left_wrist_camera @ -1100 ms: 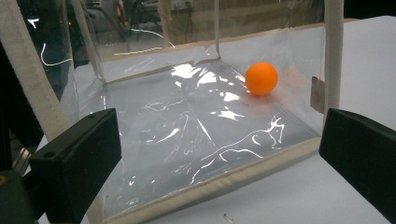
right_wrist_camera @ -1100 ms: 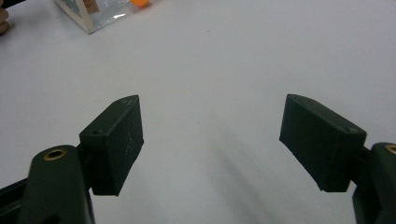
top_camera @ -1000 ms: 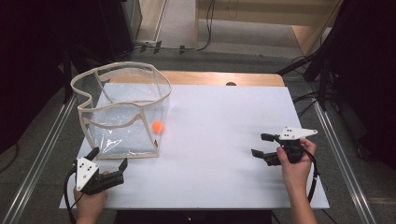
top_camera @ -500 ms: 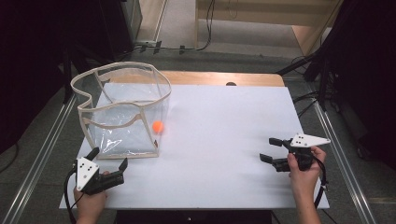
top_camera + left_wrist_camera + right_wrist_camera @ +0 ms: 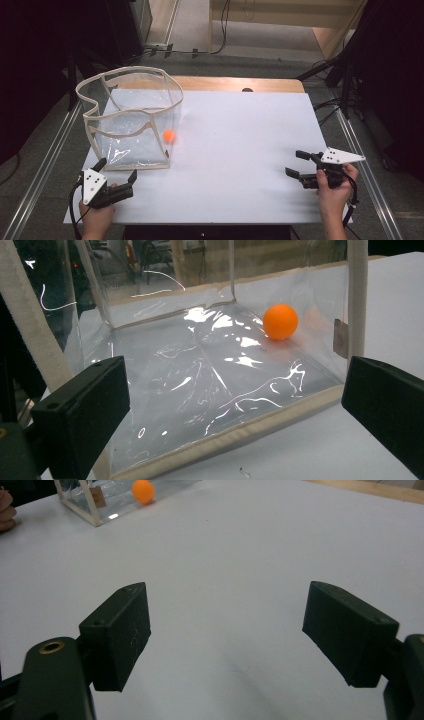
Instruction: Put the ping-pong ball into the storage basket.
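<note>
White tabletop (image 5: 240,150) carried a clear plastic bag (image 5: 131,120) with an orange ball (image 5: 169,135) inside, near its right wall. Left gripper (image 5: 119,181) sat just before the bag, jaws spread and empty; right gripper (image 5: 297,164), well apart, likewise gaped over bare table.

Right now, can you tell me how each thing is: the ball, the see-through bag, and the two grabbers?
Orange ball: inside the bag, resting on its floor near the far corner, touched by no gripper.
Clear bag: standing upright on the white table, top open.
Left gripper: jaws open, nothing between them, pointing at the bag from just in front of it.
Right gripper: jaws open, nothing held, over bare table far from the bag.
</note>
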Available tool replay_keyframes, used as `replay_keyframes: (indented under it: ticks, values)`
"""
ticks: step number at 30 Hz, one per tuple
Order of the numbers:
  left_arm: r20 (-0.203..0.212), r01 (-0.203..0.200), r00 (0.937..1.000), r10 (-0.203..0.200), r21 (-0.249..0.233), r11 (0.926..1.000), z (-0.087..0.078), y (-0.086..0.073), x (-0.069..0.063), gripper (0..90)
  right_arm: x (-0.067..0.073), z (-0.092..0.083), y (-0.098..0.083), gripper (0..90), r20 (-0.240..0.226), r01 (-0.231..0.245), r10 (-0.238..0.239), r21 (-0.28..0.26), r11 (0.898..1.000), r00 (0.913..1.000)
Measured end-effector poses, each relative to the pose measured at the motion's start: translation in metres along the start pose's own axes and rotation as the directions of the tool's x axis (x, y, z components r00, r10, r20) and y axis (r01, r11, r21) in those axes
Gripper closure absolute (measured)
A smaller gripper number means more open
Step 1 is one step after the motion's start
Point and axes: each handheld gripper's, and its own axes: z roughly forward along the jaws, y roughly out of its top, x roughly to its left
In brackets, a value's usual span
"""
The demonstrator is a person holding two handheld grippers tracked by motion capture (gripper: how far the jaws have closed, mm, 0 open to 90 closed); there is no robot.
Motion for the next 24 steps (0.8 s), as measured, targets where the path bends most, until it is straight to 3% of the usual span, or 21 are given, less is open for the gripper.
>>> replay_keyframes:
  ticks: [6, 15, 19, 24]
  values:
    - [0.0, 0.0, 1.0, 0.0, -0.001, 1.0, 0.0, 0.0, 0.0, 0.0, -0.001, -0.007, -0.007, 16.9, -0.004, -0.009, 0.009, -0.038, 0.999, 1.0]
    - [0.004, 0.005, 1.0, -0.005, -0.005, 1.0, 0.0, 0.0, 0.001, 0.0, -0.002, -0.011, -0.023, 16.2, 0.049, -0.033, 0.036, -0.058, 0.998, 0.9981]
    - [0.004, 0.008, 1.0, -0.008, -0.007, 0.9999, 0.0, 0.0, 0.001, 0.0, -0.003, -0.014, -0.028, 16.2, 0.071, -0.048, 0.056, -0.103, 0.994, 0.9959]
    - [0.005, 0.007, 1.0, -0.007, -0.004, 1.0, 0.0, 0.0, 0.001, 0.0, -0.004, -0.014, -0.033, 16.2, 0.089, -0.056, 0.067, -0.12, 0.991, 0.9938]
